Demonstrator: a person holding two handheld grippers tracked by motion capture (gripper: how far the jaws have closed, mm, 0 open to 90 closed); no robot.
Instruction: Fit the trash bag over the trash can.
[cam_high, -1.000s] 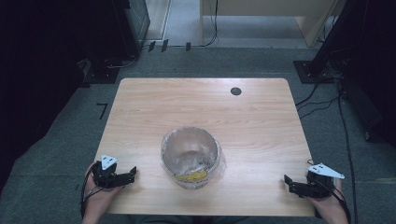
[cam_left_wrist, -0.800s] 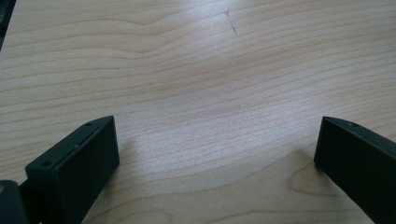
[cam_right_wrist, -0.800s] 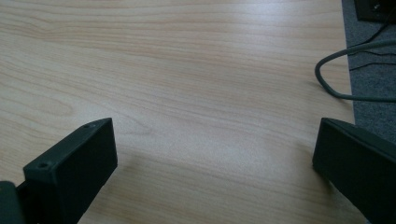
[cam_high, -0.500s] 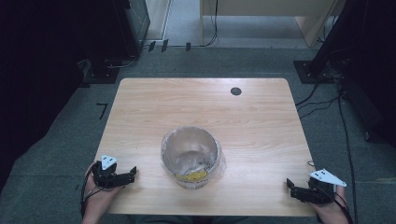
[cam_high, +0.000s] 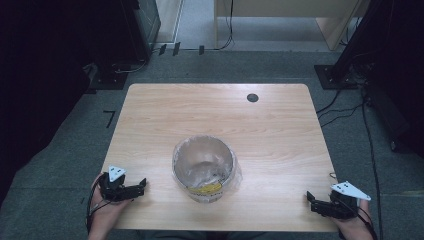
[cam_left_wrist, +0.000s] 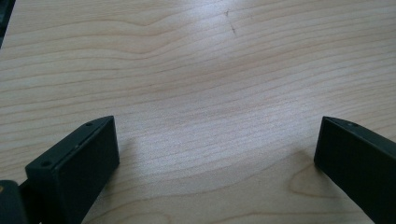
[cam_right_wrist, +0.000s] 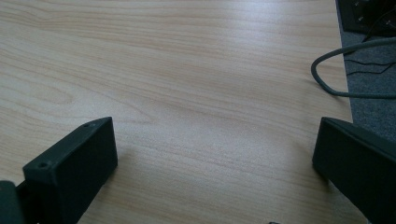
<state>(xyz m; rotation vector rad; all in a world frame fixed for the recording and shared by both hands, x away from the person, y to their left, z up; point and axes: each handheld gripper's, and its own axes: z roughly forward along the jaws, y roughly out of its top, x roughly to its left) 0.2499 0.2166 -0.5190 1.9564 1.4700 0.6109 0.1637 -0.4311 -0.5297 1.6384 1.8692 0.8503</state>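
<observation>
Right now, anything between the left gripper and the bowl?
No. In the high view, only bare table separates the left gripper from the clear bowl.

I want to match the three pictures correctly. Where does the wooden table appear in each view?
High view: the table stands in the centre.
Left gripper view: its wood lies under the open left gripper.
Right gripper view: its wood lies under the open right gripper.
Shared landmark: the table's right edge beside grey floor, in the high and right gripper views.

Lab-like room: bare wooden table (cam_high: 280, 130), grey carpet (cam_high: 60, 165), floor cables (cam_high: 345, 112).
</observation>
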